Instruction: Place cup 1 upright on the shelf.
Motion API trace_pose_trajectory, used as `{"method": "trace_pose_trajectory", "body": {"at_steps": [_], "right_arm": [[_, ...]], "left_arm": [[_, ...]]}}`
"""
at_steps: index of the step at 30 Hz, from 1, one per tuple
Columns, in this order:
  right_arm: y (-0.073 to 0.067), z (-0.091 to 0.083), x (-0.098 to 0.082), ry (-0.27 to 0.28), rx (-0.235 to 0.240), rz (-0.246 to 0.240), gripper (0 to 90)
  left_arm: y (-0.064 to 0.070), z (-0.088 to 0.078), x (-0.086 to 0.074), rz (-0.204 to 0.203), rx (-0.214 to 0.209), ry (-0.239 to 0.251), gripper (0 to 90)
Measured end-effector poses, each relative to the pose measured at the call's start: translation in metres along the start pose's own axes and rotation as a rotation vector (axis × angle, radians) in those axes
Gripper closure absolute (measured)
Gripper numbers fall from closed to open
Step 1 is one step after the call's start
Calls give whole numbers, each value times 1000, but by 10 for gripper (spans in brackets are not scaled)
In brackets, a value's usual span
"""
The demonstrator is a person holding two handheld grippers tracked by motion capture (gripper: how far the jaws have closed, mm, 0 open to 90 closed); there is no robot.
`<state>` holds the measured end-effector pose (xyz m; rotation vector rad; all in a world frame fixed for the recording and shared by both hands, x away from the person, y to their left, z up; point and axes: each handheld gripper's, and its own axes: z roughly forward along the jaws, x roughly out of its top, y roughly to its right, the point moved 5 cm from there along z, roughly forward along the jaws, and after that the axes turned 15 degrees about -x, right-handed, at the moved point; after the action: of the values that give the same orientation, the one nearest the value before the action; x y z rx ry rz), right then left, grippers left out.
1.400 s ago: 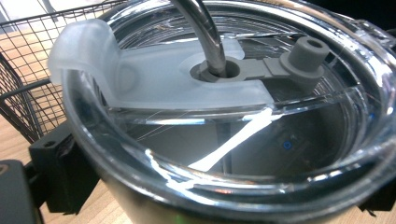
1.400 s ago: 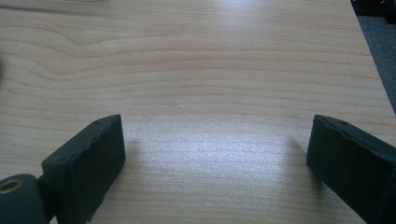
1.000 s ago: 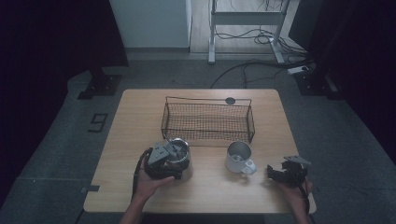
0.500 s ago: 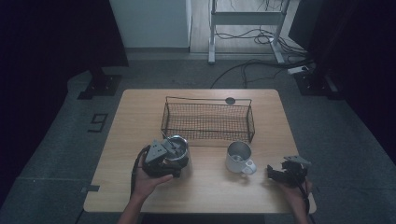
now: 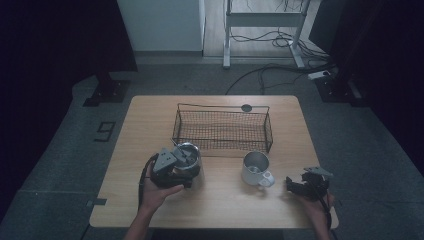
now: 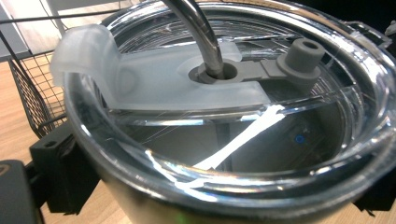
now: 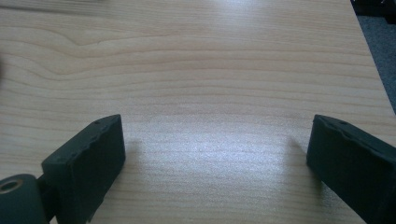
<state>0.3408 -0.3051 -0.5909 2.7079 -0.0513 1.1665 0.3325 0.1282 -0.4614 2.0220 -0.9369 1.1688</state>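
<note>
A steel tumbler [image 5: 188,156] with a clear lid [image 6: 224,116] and a bent metal straw [image 6: 198,32] stands at the table's front left, just before the wire basket [image 5: 222,131]. My left gripper [image 5: 179,167] is shut on the tumbler, with a black jaw pressed against each side of its body in the left gripper view. A pale mug [image 5: 256,169] with its handle toward the right stands in front of the basket's right end. My right gripper [image 5: 296,187] rests low at the front right, open, with bare wood [image 7: 210,140] between its fingers [image 7: 88,163].
The black wire basket lies across the table's middle, empty. A small dark disc [image 5: 246,107] lies behind it near the far edge. The table's right edge [image 7: 373,56] runs close beside the right gripper. Cables and a stand's legs are on the floor beyond.
The left hand and the tumbler have edged very slightly to the left. The right gripper has stayed where it was.
</note>
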Motion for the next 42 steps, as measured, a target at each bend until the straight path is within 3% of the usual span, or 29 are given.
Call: {"method": "trace_pose_trajectory", "body": {"at_steps": [42], "right_arm": [[1, 0, 0, -2, -8, 8, 43]], "left_arm": [[-18, -9, 44, 1, 35, 56, 42]]}}
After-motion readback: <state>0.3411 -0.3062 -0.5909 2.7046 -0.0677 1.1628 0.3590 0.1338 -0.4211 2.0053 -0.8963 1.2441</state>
